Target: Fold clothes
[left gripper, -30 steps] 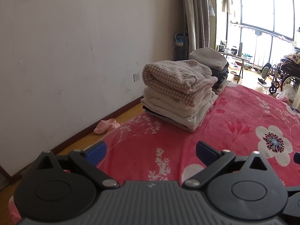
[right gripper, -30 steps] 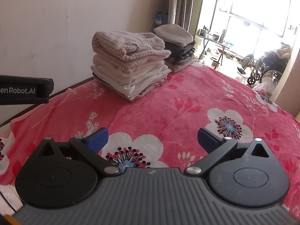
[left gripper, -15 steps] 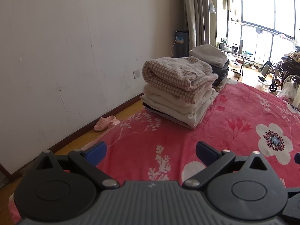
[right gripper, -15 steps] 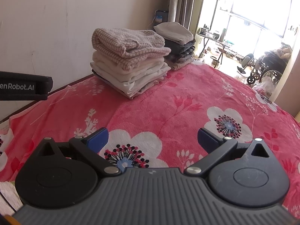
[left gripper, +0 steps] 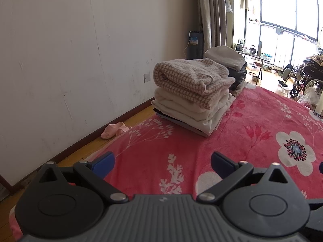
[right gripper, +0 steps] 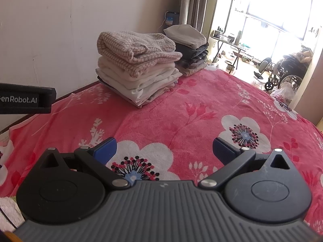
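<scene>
Clearly both the left gripper [left gripper: 162, 164] and right gripper [right gripper: 164, 148] gape empty; the soft knitted sweater [right gripper: 137, 49] looks best pinched at its folded edge

Two wrist cameras, low over the bed, both facing the same corner.

Each looks forward along its own tongs across the red floral fleece blanket [left gripper: 252, 121] [right gripper: 201, 100]. Both share the stack of folded cream and pink knit clothes [left gripper: 191, 92] [right gripper: 139, 64], the left view from nearer the white wall [left gripper: 80, 50].
</scene>
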